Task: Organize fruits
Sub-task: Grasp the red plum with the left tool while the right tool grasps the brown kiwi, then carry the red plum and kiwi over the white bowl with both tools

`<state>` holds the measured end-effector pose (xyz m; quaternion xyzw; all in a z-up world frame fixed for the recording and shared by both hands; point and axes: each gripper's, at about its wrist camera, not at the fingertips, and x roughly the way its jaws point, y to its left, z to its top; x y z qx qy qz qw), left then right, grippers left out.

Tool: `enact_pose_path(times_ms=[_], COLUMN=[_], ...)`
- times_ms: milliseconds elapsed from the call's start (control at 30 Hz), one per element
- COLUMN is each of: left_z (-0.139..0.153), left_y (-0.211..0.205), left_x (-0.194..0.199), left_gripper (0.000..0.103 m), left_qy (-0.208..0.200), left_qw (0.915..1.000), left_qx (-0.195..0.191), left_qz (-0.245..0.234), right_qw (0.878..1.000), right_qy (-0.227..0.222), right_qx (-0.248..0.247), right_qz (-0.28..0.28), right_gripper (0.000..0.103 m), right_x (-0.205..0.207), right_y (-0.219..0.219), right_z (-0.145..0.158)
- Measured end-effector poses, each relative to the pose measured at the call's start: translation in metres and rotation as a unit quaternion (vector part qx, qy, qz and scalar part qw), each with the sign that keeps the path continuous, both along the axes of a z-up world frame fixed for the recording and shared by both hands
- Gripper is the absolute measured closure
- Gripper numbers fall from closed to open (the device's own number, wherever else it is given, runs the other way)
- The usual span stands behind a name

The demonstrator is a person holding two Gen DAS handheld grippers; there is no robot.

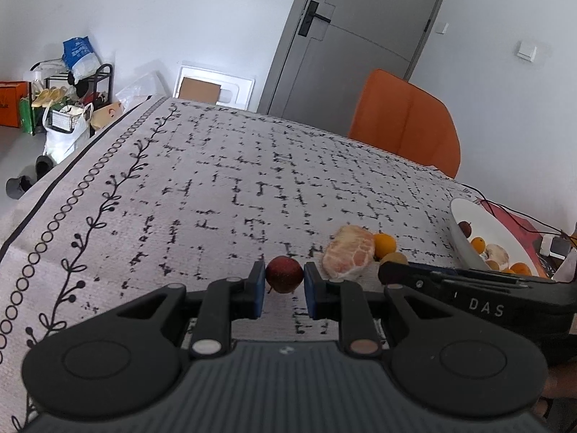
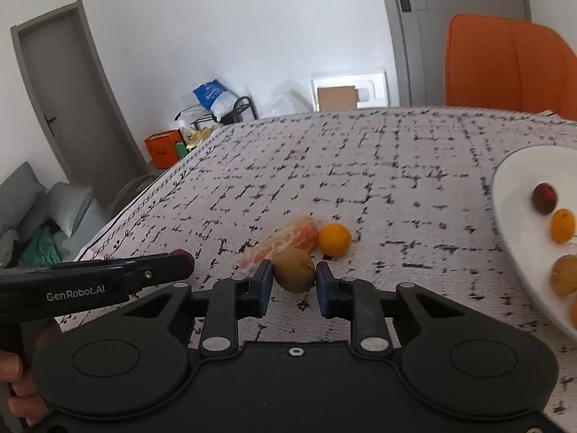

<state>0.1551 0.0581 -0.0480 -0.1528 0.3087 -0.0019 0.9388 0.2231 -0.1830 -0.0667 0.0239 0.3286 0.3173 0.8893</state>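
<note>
On the patterned tablecloth [image 1: 216, 180], the peeled citrus [image 1: 348, 257] serves as the landmark. Just left of it, the left gripper [image 1: 285, 281] is clamped on a small red fruit [image 1: 284, 274], its blue pads pressing both sides. Directly in front of the citrus, the right gripper [image 2: 294, 283] grasps a brownish kiwi [image 2: 294, 270]. A small orange [image 2: 334, 239] sits just right of the citrus, and farther right stands the white bowl [image 2: 512, 195], already holding several fruits.
</note>
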Motion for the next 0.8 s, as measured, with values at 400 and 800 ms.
enact_pose_path(times_ms=[400,800], left_z=[0.016,0.027], left_y=[-0.033,-0.081], left_x=[0.004,0.018], left_gripper=[0.082,0.082], left_qy=[-0.017,-0.031], left_qw=[0.9992,0.9960], left_qx=[0.014,0.024], left_qz=[-0.034,-0.080], right_qw=[0.998,0.993], right_qy=[-0.027,-0.048], right_qx=[0.046,0.066], right_qz=[-0.043,-0.086], right_gripper=[0.079,0.079], right_x=[-0.012,-0.018], right_y=[-0.042,-0.090], right_z=[0.025,0.035])
